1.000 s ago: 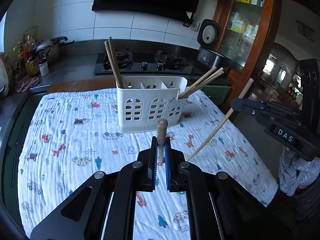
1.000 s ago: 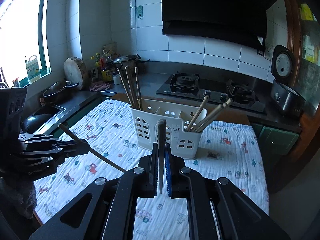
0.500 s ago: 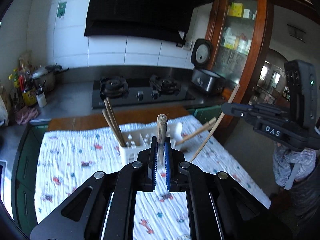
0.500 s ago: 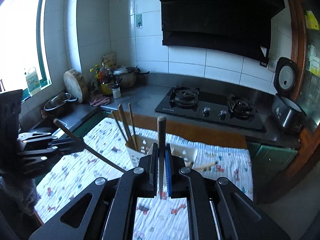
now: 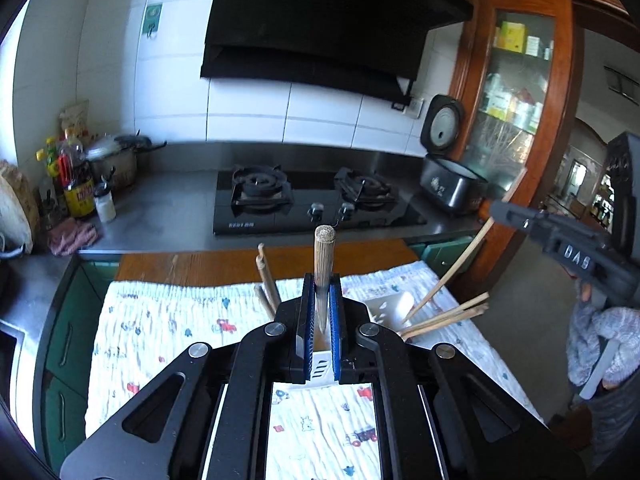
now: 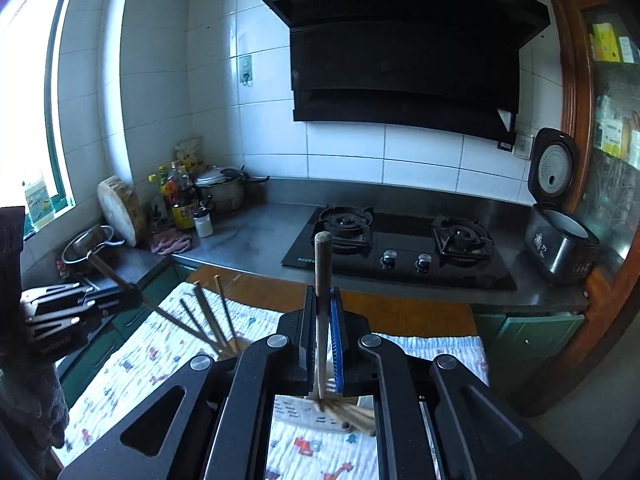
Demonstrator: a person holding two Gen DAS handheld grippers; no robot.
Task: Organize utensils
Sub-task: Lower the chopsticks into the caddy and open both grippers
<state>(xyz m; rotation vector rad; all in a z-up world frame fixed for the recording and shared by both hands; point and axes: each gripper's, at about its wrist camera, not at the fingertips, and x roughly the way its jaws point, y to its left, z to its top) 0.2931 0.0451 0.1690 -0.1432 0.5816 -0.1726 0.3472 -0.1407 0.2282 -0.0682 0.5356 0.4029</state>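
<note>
My left gripper (image 5: 322,312) is shut on a wooden chopstick (image 5: 323,264) that stands upright between the blue pads. My right gripper (image 6: 323,328) is shut on another wooden chopstick (image 6: 321,280), whose tip reaches down into the white utensil holder (image 6: 308,412). The holder (image 5: 386,306) sits on the patterned cloth, mostly hidden under both grippers. Several chopsticks (image 5: 444,318) lean out of its right side and others (image 5: 266,280) out of its left. The right gripper also shows at the right of the left wrist view (image 5: 560,240), the left gripper at the left of the right wrist view (image 6: 68,312).
The table carries a white cloth (image 5: 160,332) with cartoon prints. Behind it run a steel counter, a black gas hob (image 5: 312,200) and a rice cooker (image 5: 448,184). Bottles and a pot (image 5: 116,160) stand at the far left. A wooden cabinet (image 5: 516,112) stands on the right.
Both grippers have risen and moved in over the holder, which has dropped from the middle of each view to beneath the fingers. Each keeps its chopstick.
</note>
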